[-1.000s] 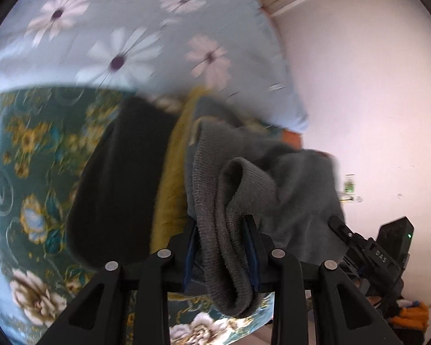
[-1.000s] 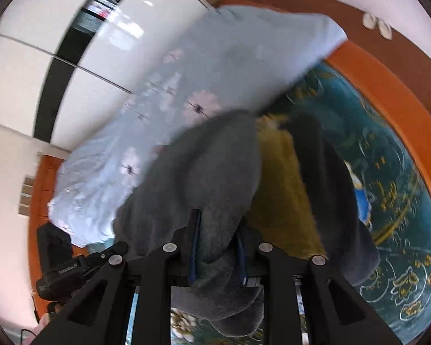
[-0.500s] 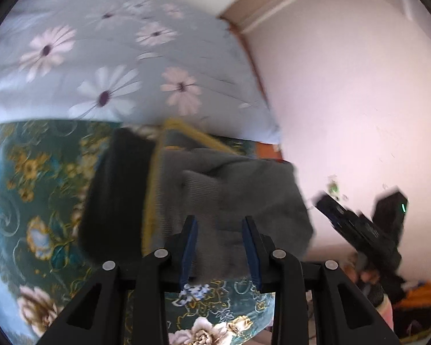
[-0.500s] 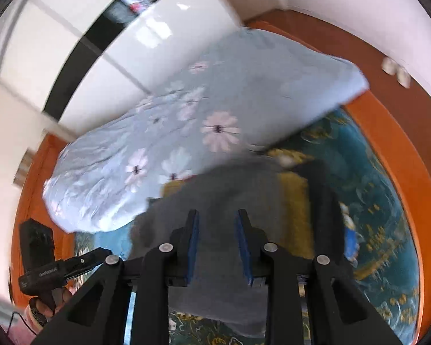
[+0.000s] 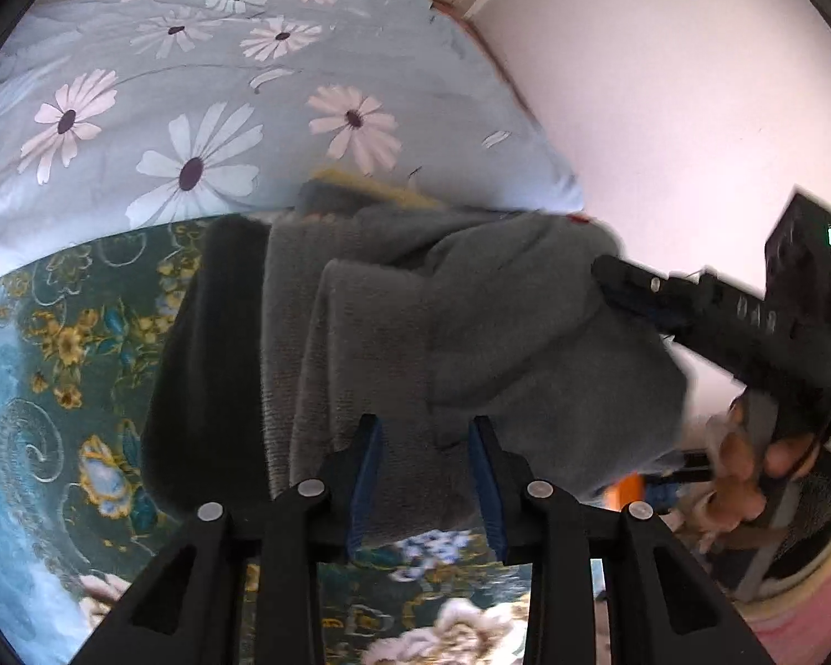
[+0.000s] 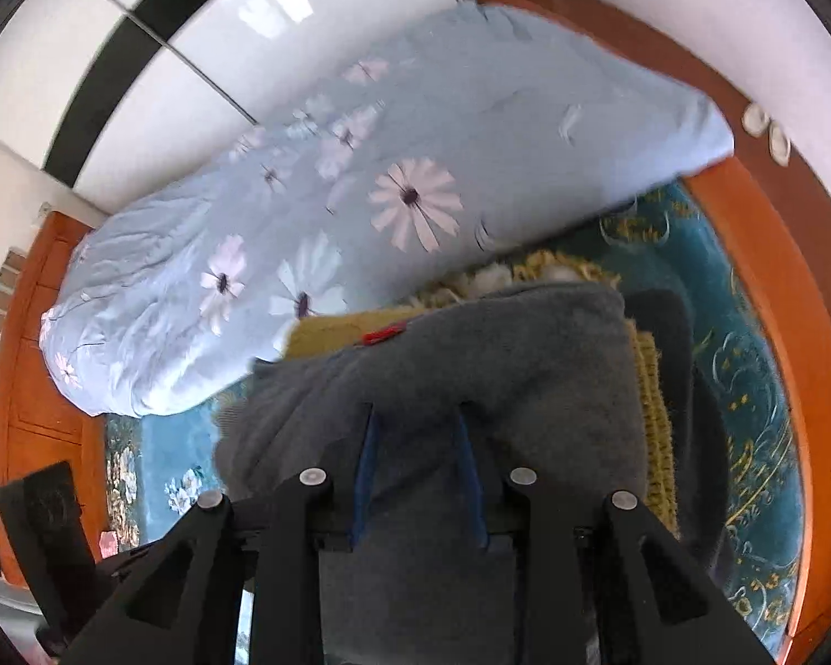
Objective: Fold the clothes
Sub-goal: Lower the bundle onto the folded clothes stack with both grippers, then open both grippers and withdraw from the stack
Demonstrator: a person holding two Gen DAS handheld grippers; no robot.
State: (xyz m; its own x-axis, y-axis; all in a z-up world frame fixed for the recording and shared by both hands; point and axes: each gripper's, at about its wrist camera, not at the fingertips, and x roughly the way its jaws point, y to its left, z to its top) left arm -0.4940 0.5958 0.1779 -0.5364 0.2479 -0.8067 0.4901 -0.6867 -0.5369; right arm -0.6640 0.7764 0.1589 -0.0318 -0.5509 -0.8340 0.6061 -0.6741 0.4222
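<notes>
Our left tongs (image 5: 425, 460) and right tongs (image 6: 415, 454) stand spread over the grey sweater (image 5: 470, 321), pinching nothing. It lies folded on the bed (image 5: 55, 360), atop a yellow garment (image 6: 651, 404) (others apparently remain).

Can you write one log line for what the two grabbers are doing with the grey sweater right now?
step: fold | left gripper: jaws apart over grey sweater | right gripper: jaws apart over sweater | underneath: yellow garment, teal bedspread
</notes>
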